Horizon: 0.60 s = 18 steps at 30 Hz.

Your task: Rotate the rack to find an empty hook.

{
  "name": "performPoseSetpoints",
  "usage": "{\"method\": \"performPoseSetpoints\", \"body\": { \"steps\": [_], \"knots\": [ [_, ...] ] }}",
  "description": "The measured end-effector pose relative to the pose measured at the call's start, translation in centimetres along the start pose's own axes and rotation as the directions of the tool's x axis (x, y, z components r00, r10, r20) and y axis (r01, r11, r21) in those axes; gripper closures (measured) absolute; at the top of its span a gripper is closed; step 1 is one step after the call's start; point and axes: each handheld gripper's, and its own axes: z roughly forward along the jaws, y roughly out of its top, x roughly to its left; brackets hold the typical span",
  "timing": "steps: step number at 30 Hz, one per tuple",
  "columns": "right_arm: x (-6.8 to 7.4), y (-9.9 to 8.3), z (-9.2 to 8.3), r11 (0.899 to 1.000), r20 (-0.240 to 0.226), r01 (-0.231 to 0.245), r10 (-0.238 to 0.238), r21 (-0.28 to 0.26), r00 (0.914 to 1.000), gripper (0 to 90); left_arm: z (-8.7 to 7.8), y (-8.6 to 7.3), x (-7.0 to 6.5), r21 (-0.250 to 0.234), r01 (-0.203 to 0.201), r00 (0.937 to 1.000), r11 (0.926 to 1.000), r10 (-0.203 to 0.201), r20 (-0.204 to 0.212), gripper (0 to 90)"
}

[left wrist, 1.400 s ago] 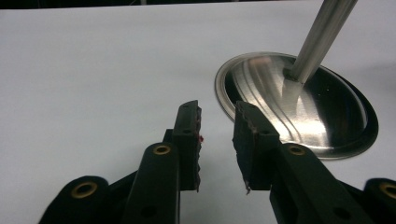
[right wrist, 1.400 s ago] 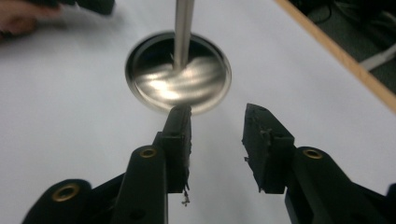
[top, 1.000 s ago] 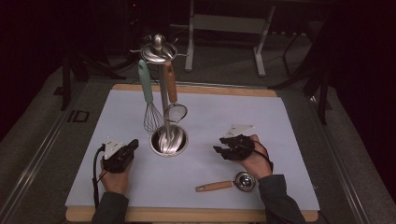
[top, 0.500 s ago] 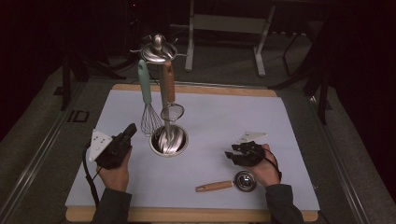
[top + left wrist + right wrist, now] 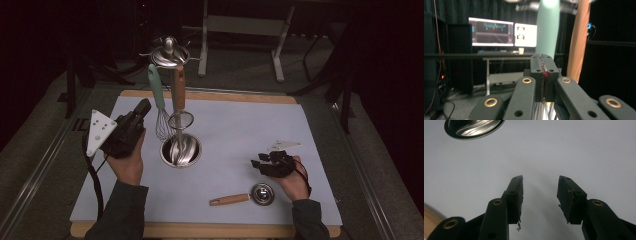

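A steel utensil stand (image 5: 170, 54) rises from its round base (image 5: 181, 150) mid-mat. From it hang a whisk with a mint-green handle (image 5: 156, 95) and a wood-handled strainer (image 5: 177, 90). A wood-handled steel scoop (image 5: 245, 196) lies on the mat near the front edge. My left gripper (image 5: 142, 107) is lifted, shut and empty, pointing at the hanging handles. In the left gripper view its tips (image 5: 543, 62) sit just before the mint handle (image 5: 547, 27) and the wooden handle (image 5: 580, 42). My right gripper (image 5: 260, 164) hovers low just above the scoop; its jaws (image 5: 540, 187) have just been opening, with nothing between them.
A pale blue mat (image 5: 240, 130) covers a wooden board (image 5: 210, 230) on the dark table. The stand's base (image 5: 474, 128) shows at the upper left of the right gripper view. Monitors on a desk (image 5: 501, 32) and a metal frame (image 5: 240, 30) stand beyond the table.
My left gripper has risen from the mat and swung toward the hanging handles. The right hand has slid a little right and toward the front, closer to the scoop.
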Motion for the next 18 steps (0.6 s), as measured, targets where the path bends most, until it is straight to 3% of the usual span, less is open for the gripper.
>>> {"method": "performPoseSetpoints", "body": {
  "steps": [5,9,18],
  "knots": [
    [-0.3,-0.2,-0.3,1.000,0.027,-0.007,0.007,0.000,0.9996,55.6,1.0,2.6,-0.9,-0.061,-0.031,0.9991,0.9977,0.032,0.026,89.1],
    [-0.6,-0.3,-0.4,1.000,0.038,-0.013,0.014,-0.002,0.9992,55.5,1.8,4.3,-1.3,-0.088,-0.053,0.9982,0.9947,0.056,0.024,89.0],
    [-0.6,-0.4,-0.4,1.000,0.047,-0.016,0.016,-0.002,0.9987,55.1,2.6,5.5,-0.9,-0.089,-0.057,0.9975,0.9944,0.061,0.035,88.3]
  ]
}}
